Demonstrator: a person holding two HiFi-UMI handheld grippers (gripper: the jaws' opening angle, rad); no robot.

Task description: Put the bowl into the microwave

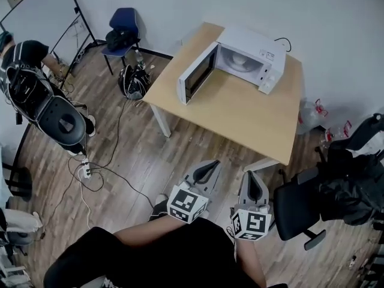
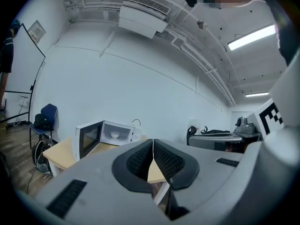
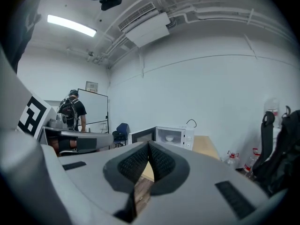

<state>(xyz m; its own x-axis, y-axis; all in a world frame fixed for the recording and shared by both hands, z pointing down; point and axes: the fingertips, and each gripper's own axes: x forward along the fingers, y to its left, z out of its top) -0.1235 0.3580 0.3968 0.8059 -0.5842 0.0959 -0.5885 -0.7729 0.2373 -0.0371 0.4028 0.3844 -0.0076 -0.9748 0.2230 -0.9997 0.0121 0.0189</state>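
Already the white bowl (image 1: 239, 59) sits inside the microwave (image 1: 264, 50), whose door (image 1: 195, 74) hangs open on the wooden table (image 1: 240, 114), while left gripper (image 1: 208, 169) and right gripper (image 1: 254, 185), well short of the microwave, have jaws closed on nothing.

Wooden table (image 1: 240, 113), open microwave (image 1: 251, 45) on top

Bright, even room light; a ceiling strip lamp (image 2: 251, 36) glares at two o'clock in the left gripper view. Fisheye bending and dark corners; close foreground slightly soft.
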